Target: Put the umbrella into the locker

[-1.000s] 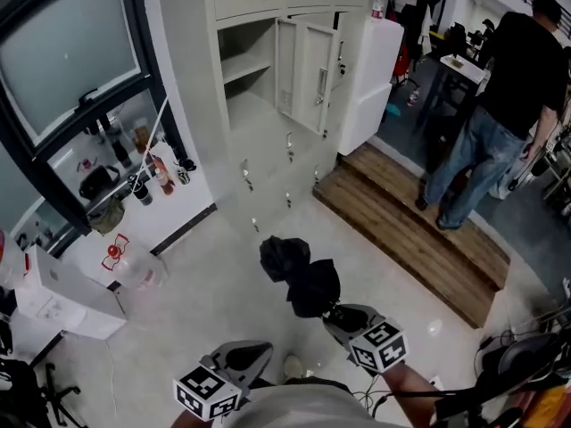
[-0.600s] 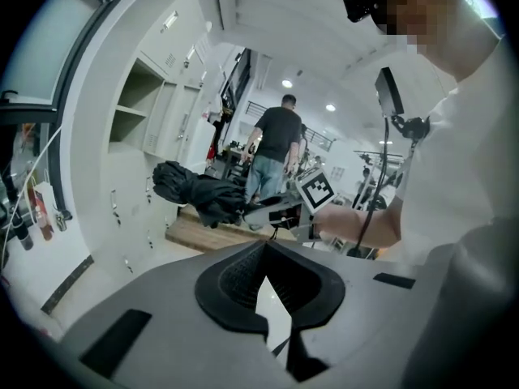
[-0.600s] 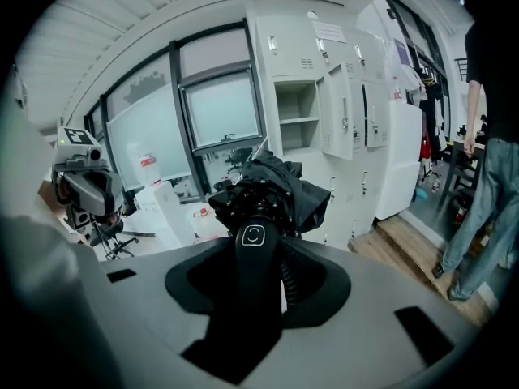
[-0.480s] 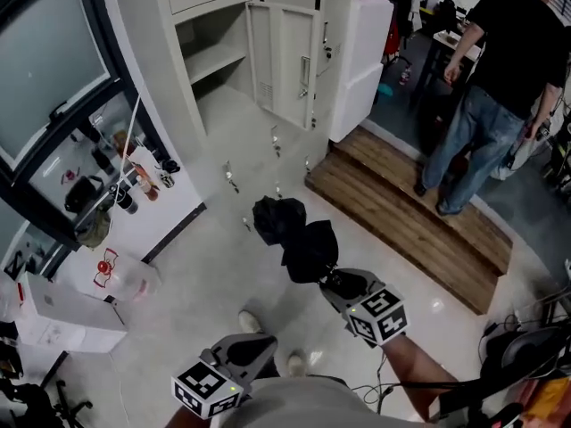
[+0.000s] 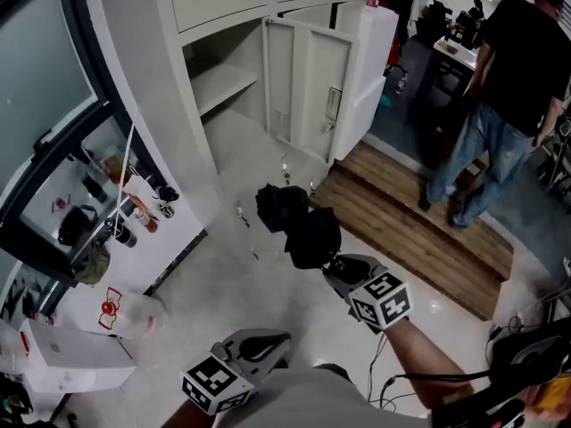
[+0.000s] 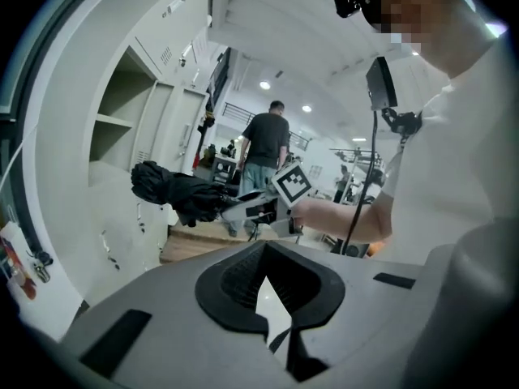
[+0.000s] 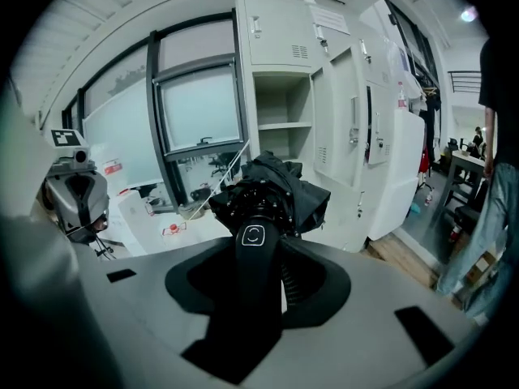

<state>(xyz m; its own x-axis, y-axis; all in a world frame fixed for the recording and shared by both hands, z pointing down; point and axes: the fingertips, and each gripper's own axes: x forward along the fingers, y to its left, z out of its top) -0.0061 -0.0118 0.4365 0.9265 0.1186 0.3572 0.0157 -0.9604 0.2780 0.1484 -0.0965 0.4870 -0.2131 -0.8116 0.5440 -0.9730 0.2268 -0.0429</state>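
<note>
Our right gripper (image 5: 337,270) is clamped on the handle of the umbrella (image 5: 299,226) — a folded black one, soft crumpled fabric bunched above a rigid plastic grip — held in mid-air at centre frame. Its long axis runs up and left from the gripper, canopy end leading toward the locker (image 5: 223,78), whose open pale-metal compartment sits upper left, well apart. Our left gripper (image 5: 272,346), jaws together on nothing, hangs at the bottom edge — the farther one.

Locker (image 5: 223,78) — top rows cut by the upper edge; interior behind the open door (image 5: 303,83) unseen.
Sill items (image 5: 125,212) — possibly bottles, too small to tell.
Right gripper (image 7: 259,245) — inner pad faces covered by the umbrella (image 7: 276,189) handle; canopy's far side hidden.
</note>
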